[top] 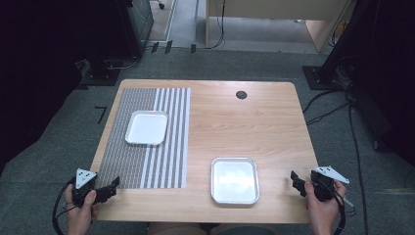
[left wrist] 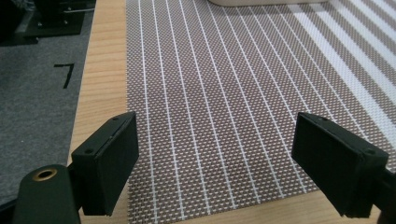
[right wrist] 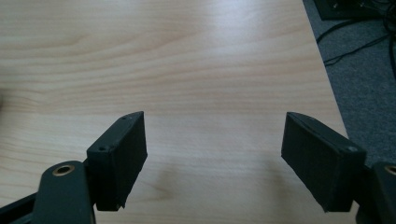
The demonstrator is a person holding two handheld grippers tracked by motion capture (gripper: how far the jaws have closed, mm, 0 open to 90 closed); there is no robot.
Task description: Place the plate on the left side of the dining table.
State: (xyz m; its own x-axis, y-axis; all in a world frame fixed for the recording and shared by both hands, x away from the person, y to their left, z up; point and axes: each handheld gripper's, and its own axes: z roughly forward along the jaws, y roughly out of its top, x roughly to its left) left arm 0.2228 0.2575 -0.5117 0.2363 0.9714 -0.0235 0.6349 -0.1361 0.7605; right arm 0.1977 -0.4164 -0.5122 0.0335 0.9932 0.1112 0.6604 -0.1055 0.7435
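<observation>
- A woven placemat [top: 147, 142] covers the table's [top: 274, 127] left part, with a white tray [top: 146, 128] on it; a metal tray [top: 234, 180] lies near the front edge, well apart.
- Bare wood lies open between and beyond the trays.
- The left gripper [top: 111, 187] sits at the placemat's near corner, jaws spread, empty.
- The right gripper [top: 295, 181] rests by the table's right edge, near the metal tray, jaws apart, empty.

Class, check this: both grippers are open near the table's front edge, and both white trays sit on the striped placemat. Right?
Not quite. One white tray sits on the striped placemat; the other tray lies on the bare table, as the high view shows. Both grippers are open.
</observation>
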